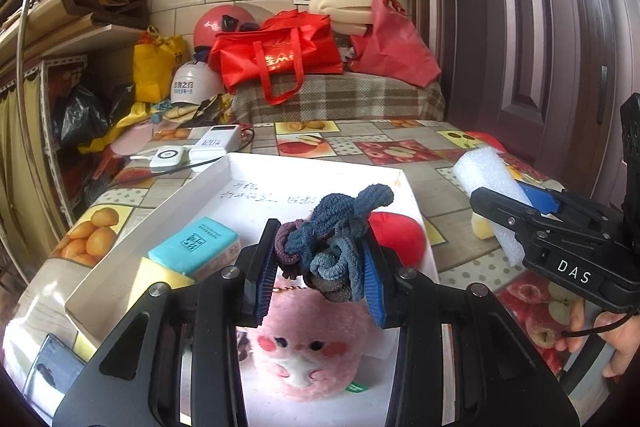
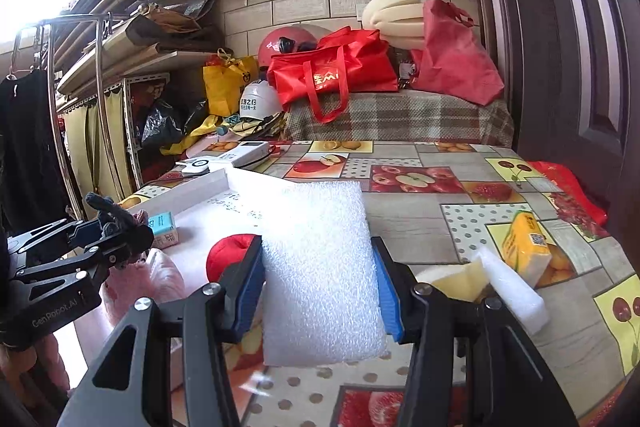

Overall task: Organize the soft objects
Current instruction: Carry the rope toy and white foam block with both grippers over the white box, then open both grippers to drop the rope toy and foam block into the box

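Both hands are mid-carry, each with a soft thing gripped and the white tray (image 1: 120, 251) as the likely goal. The left gripper (image 1: 320, 259) has its jaws closed on a tangled bundle of hair ties (image 1: 336, 227) — blue, grey and maroon loops bunched between the blue pads — and holds it above the tray's near half, over a pink plush toy (image 1: 308, 351). Already in the tray are a teal tissue pack (image 1: 196, 243) beside a yellow sponge (image 1: 160, 275) along the left wall, and a red plush ball (image 1: 396, 235) by the right wall.

The right gripper (image 2: 320, 287) has its jaws clamped on a white foam block (image 2: 320, 267), squeezed from both sides and standing on end. It hangs over the desk (image 2: 420, 219) just off the tray's right edge, not yet above it.

Still out on the desk to the right are a yellow tissue pack (image 2: 524, 247), a strip of white foam (image 2: 512, 291) and a pale yellow sponge wedge (image 2: 452, 279), so sorting looks about half done.

Next, I judge, the hair ties go down first: lower them into the bare middle of the tray and open the jaws fully, since loops may snag on the ribbed pads. The foam block then needs bringing left across the tray's right wall, and probably laying flat — the far half of the tray has room.
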A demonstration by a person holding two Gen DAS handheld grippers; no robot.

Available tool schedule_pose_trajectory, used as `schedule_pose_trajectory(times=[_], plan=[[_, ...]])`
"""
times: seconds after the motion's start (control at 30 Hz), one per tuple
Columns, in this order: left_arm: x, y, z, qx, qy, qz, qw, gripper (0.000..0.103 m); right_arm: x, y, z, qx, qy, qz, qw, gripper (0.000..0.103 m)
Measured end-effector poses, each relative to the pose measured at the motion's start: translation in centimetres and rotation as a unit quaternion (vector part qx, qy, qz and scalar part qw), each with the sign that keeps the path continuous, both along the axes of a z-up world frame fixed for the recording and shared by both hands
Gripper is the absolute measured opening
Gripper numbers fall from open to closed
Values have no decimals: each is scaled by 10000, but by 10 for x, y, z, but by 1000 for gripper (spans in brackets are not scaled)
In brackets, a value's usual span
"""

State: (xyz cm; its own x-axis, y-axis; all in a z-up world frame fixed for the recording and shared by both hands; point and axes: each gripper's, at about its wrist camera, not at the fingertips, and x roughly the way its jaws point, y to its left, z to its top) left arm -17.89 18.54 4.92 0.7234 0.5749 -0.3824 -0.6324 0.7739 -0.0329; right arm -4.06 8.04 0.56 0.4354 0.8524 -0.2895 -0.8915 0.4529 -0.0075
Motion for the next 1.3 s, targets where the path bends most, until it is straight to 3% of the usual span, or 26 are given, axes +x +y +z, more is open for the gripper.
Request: schedule_pose_trajectory(times=[0.17, 0.37, 0.57, 1.0, 1.3], plan=[[-5, 3, 0, 265, 122, 166, 9994, 37, -7, 12, 0, -62, -74, 239, 9997, 51], [-20, 28, -1, -13, -20, 512, 9987, 37, -22, 31, -3, -300, -100, 790, 9964, 51], [-20, 38, -3, -25, 42, 682, 9977, 37, -40, 60, -5, -473, -177, 1012, 9936, 51], [-12, 76, -12, -661, 364, 1187, 9901, 37, -31, 90, -8, -624, 79, 873, 9942, 51], [-4, 78, -16, -618, 576, 1248, 9886, 37, -35, 98, -9, -701, 8, 845, 9940, 51]])
